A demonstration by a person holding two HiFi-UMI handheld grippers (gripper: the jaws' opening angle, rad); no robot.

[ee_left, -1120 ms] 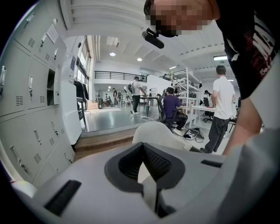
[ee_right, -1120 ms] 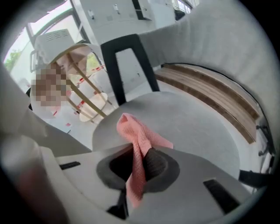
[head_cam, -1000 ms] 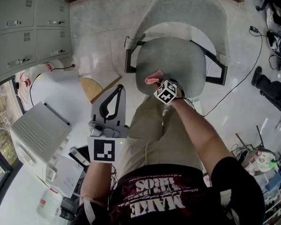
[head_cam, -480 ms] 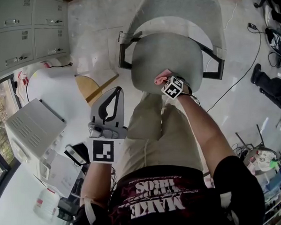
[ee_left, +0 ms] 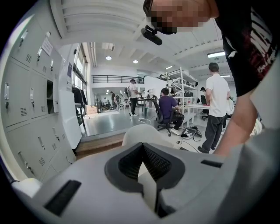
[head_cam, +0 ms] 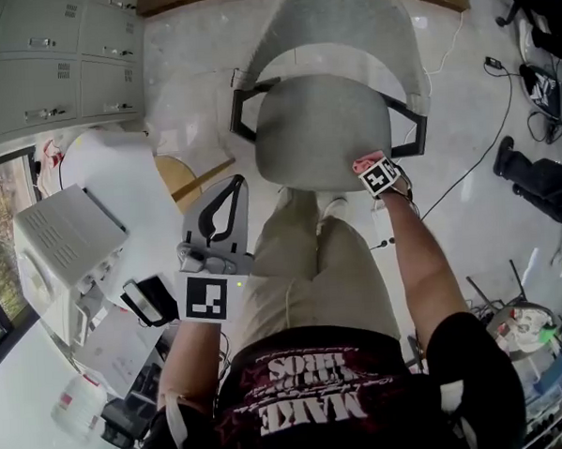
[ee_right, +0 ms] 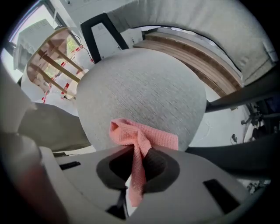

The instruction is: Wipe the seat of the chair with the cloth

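Note:
A grey upholstered chair stands before me, its round seat (head_cam: 323, 132) below the curved backrest (head_cam: 345, 18). My right gripper (head_cam: 372, 167) is at the seat's near right edge, shut on a pink cloth (head_cam: 364, 162). In the right gripper view the pink cloth (ee_right: 140, 142) is pinched between the jaws and bunches onto the seat (ee_right: 140, 96). My left gripper (head_cam: 225, 198) hangs left of my legs, away from the chair, shut with nothing in it. In the left gripper view the left gripper (ee_left: 141, 168) points at the room, its jaws together.
Black armrests (head_cam: 245, 113) flank the seat. Grey lockers (head_cam: 56, 62) line the left wall, with a white box (head_cam: 71, 244) and a wooden piece (head_cam: 189, 177) on the floor. Cables (head_cam: 483, 143) and gear lie at the right. Several people (ee_left: 216, 109) work in the far room.
My right gripper has slid the pink cloth from the seat's near middle to its near right edge. The left gripper has stayed put.

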